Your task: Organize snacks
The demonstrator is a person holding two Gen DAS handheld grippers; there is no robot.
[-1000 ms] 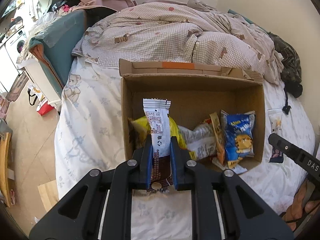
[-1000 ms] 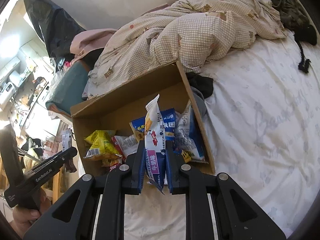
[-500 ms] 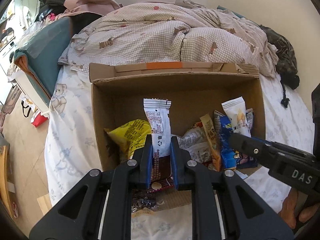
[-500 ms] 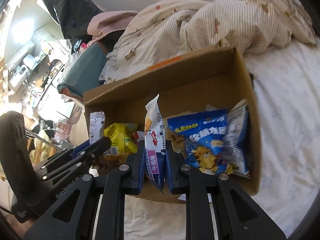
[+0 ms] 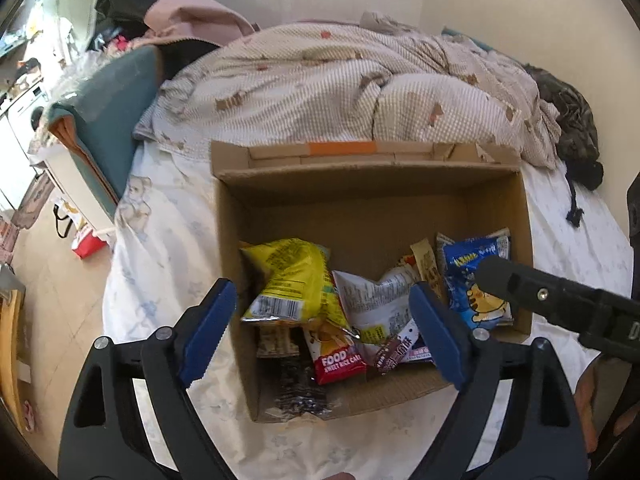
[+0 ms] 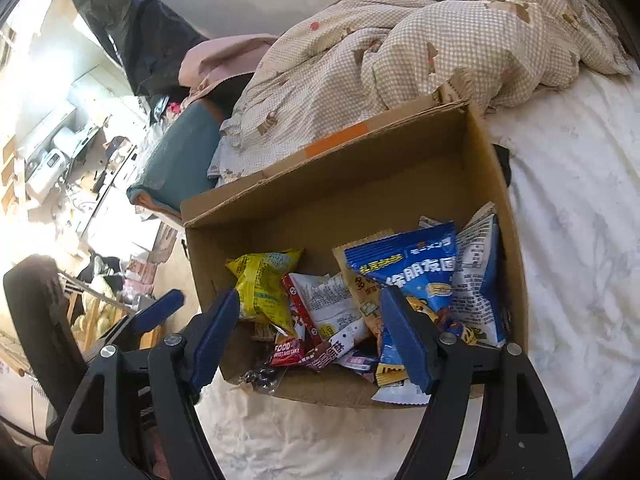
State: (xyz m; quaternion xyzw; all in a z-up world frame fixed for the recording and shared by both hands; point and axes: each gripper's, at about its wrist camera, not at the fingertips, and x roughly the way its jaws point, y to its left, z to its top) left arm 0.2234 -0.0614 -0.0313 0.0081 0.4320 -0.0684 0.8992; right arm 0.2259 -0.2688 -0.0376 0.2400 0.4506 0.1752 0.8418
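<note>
Left wrist view: left tool [image 5: 322,312] at lower centre, jaws opening, nothing gripped, above the cardboard box [image 5: 376,186] of snacks; right tool [image 6: 310,314] likewise opening, empty.

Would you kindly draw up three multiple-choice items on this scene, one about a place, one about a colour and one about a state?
1. Where does the brown cardboard box stand?
A. on a wooden floor
B. on the white bed sheet
C. on a chair

2. What colour is the crinkled snack bag at the box's left side?
A. yellow
B. green
C. black

3. How does the left gripper stand?
A. jaws apart, gripping nothing
B. shut on a packet
C. out of view

Answers: 1 B, sheet shows all around the box; 2 A, its wrapper is plainly yellow; 3 A, its blue pads are opening, touching no snack.
</note>
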